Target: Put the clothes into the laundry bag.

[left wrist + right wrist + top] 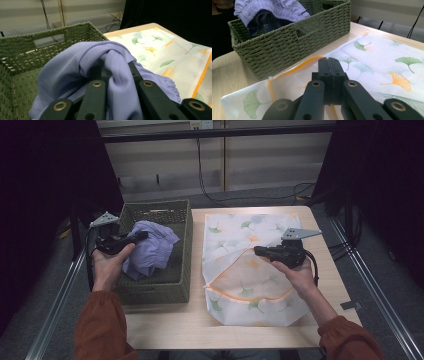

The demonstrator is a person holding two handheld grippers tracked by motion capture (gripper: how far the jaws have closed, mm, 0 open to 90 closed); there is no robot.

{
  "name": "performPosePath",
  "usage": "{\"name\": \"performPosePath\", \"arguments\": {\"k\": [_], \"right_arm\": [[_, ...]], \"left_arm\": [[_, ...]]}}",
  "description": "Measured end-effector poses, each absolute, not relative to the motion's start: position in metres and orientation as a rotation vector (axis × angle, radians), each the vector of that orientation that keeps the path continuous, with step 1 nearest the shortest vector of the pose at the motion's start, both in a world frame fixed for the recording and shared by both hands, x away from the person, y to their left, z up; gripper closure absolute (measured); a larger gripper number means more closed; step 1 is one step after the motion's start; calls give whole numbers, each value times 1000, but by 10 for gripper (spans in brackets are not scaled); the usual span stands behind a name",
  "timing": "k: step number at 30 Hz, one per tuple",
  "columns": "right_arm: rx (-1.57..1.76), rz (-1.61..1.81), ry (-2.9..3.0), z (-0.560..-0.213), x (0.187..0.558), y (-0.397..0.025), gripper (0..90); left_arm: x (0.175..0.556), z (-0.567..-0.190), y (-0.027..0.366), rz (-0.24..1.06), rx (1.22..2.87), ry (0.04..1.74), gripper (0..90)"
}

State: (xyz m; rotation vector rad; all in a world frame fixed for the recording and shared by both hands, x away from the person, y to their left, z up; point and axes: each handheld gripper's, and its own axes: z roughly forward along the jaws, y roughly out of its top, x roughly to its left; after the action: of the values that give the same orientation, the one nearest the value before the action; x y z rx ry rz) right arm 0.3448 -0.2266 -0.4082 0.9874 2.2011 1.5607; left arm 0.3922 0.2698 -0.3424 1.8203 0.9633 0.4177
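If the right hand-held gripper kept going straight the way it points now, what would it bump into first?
Probably the near wall of the green woven basket, after skimming over the leaf-printed white mesh bag that the right hand-held gripper hangs over; depth is uncertain.

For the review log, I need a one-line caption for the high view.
Left gripper lifts a lavender garment over the green wicker basket while the right gripper pinches the leaf-print mesh bag.
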Motion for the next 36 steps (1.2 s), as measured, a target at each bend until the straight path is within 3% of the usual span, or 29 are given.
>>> {"name": "performPosePath", "arguments": {"k": [36], "right_arm": [[973, 1561, 2200, -406, 343, -225, 900]], "left_arm": [[370, -278, 260, 534, 1694, 820, 819]]}}
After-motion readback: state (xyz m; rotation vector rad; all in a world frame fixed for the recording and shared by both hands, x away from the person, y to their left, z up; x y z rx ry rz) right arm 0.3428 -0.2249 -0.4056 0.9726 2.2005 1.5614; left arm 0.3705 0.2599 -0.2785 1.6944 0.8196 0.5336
